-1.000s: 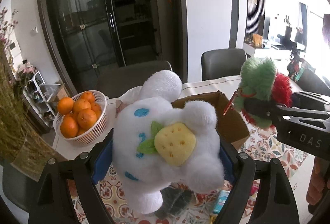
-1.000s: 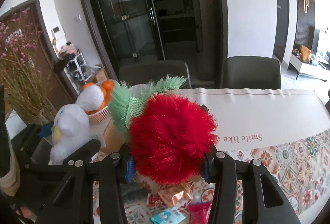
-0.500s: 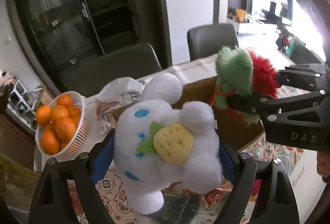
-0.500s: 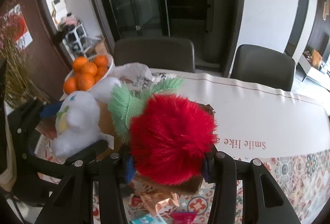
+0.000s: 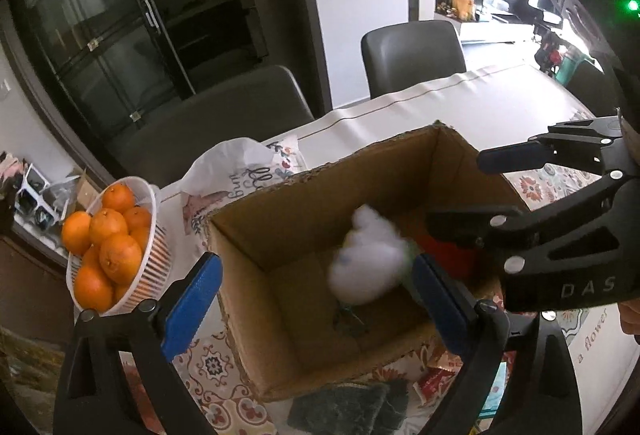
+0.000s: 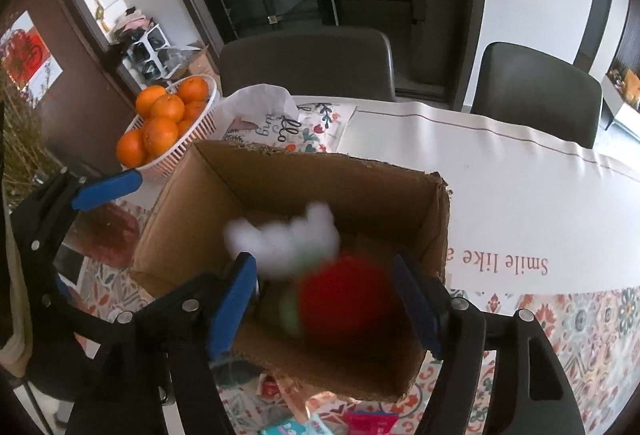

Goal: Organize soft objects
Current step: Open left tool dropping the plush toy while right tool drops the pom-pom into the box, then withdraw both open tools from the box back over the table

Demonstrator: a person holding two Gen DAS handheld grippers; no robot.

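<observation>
Honestly, both the left tongs and right tongs just opened wide, gripping nothing, so the blurry white plush and red plush dropping into the cardboard box might bounce out.

Motion blurs the white plush and red plush inside the cardboard box; their details are unreadable.

"DAS" on right gripper; "Smile like a" on white table runner.
</observation>
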